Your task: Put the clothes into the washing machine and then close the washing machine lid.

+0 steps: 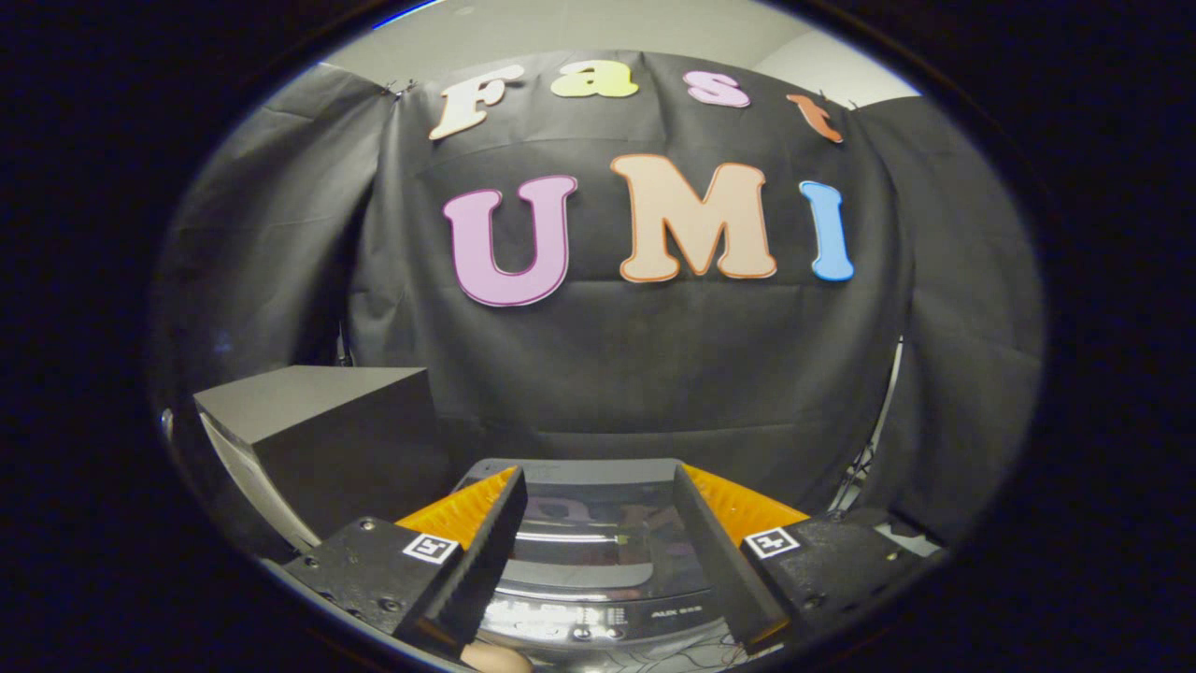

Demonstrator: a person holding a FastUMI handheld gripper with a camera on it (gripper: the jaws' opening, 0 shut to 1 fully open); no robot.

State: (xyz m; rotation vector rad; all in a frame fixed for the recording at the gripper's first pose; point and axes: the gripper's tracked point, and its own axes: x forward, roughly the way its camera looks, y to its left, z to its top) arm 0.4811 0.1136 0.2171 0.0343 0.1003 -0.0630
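Note:
The washing machine (598, 619) stands right below me, a dark top-loader with a row of buttons along its near edge. Its glossy lid (598, 542) lies flat over the tub and mirrors the wall behind. My gripper (598, 477) hovers above the lid, open, with nothing between the fingers. The two fingers (486, 533) stand wide apart, one over each side of the lid. Their tips reach about as far as the lid's far edge.
A dark box-shaped block (327, 425) stands to the left of the machine, taller than it. The black cloth wall (617, 374) hangs close behind both. A fingertip of a person's hand (495, 659) shows under the left finger. Thin cables (710, 654) lie by the machine's front.

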